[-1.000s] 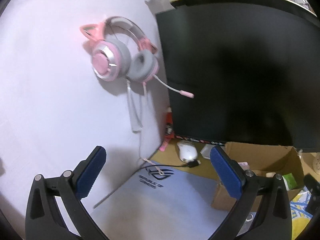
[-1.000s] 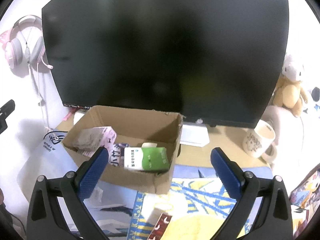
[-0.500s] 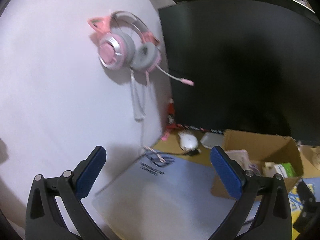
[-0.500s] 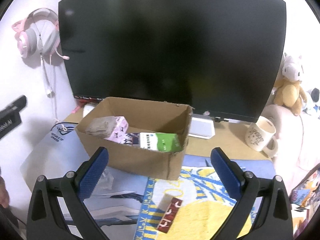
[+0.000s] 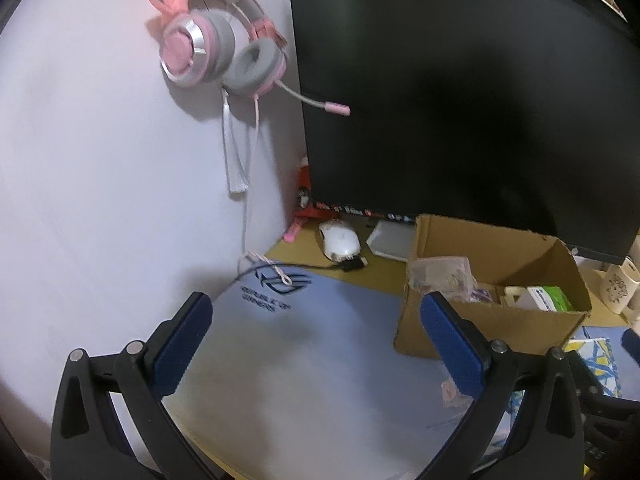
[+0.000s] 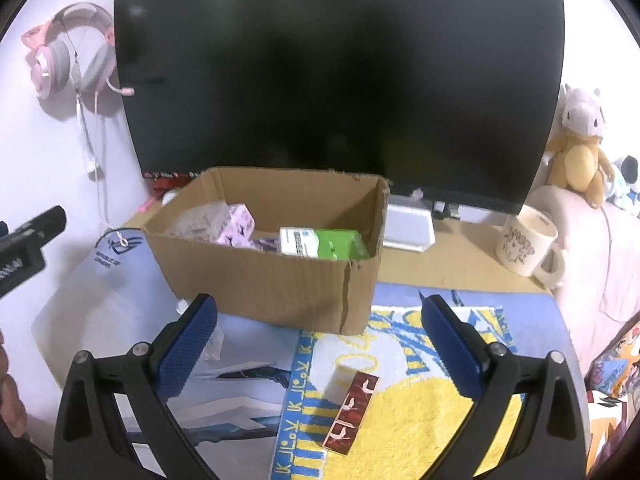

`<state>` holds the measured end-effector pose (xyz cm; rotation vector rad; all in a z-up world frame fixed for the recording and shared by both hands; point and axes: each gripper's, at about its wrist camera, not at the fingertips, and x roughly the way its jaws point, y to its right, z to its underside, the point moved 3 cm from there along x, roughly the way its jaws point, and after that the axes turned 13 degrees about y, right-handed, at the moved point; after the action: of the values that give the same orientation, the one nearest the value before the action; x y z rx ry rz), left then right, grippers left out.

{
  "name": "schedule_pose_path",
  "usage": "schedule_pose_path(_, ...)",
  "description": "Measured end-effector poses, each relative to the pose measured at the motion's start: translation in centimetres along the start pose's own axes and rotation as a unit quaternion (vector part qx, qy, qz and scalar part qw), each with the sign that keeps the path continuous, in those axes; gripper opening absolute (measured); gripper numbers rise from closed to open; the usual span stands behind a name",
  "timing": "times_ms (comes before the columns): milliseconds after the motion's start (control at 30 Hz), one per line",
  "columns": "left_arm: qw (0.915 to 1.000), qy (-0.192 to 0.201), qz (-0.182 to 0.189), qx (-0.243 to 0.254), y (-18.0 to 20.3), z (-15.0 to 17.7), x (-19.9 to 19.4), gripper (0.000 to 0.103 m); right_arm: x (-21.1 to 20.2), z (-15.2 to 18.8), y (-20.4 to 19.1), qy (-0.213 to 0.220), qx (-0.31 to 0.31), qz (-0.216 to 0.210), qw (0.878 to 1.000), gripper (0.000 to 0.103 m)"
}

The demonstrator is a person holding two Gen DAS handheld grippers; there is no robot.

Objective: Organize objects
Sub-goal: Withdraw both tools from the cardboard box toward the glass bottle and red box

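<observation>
Right tool, jaws wide and empty, now pulled back from the cardboard box and tipped down toward a dark red flat packet lying on the yellow-and-blue towel, lower centre of the frame. A second ago, only a corner of that packet showing at the bottom edge; now framed whole between the blue pads. Box at mid-frame, already loaded with a green-and-white carton and a pink carton. Left tool, equally wide and empty, swung rightward over the pale mouse pad, the box now at right of its view. Likely next: the red packet bound for the box.
</observation>
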<state>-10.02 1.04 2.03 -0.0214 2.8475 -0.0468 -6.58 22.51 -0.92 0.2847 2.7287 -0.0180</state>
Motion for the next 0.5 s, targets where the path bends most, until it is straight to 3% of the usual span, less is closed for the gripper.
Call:
schedule_pose_path(167, 0.9998, -0.005, -0.012, 0.012, 0.4, 0.8, -0.4, 0.103, 1.0, 1.4, 0.0, -0.021, 0.008, 0.006, 1.0, 0.103)
schedule_pose_path(500, 0.998, -0.042, 0.047, 0.01, 2.7, 3.5, 1.2, 0.103, 1.8, 3.9, -0.2, -0.051, 0.003, 0.024, 0.998, 0.103)
